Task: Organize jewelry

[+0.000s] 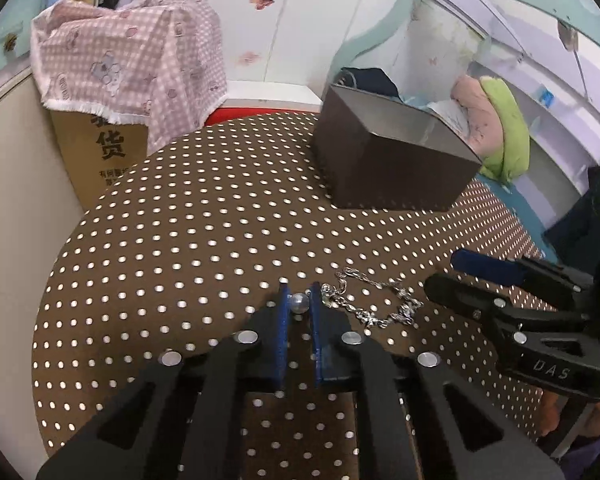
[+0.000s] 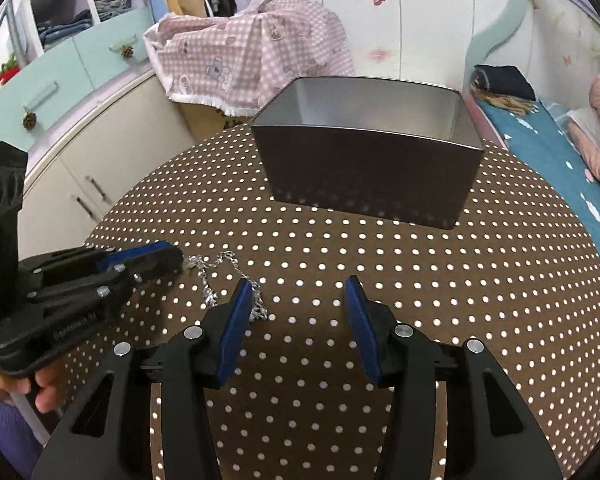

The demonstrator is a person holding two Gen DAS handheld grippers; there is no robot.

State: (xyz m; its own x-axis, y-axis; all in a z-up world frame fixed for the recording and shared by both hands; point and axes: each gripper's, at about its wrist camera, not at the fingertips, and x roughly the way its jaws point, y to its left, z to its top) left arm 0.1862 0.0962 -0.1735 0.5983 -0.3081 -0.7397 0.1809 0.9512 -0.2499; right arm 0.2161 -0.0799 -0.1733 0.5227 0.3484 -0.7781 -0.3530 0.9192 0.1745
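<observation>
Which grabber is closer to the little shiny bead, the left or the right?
Left. The left gripper is shut on the silver bead. The right gripper stands open further along the silver chain.

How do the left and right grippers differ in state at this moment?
The left gripper has its jaws nearly together, pinching a small silvery bead at the end of the chain; the right gripper stands open with nothing between its pads. Both have blue pads and point down at the dotted tablecloth.

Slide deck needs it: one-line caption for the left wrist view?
Left tongs shut on a small silver bead beside a silver chain on the brown polka-dot tabletop.
</observation>
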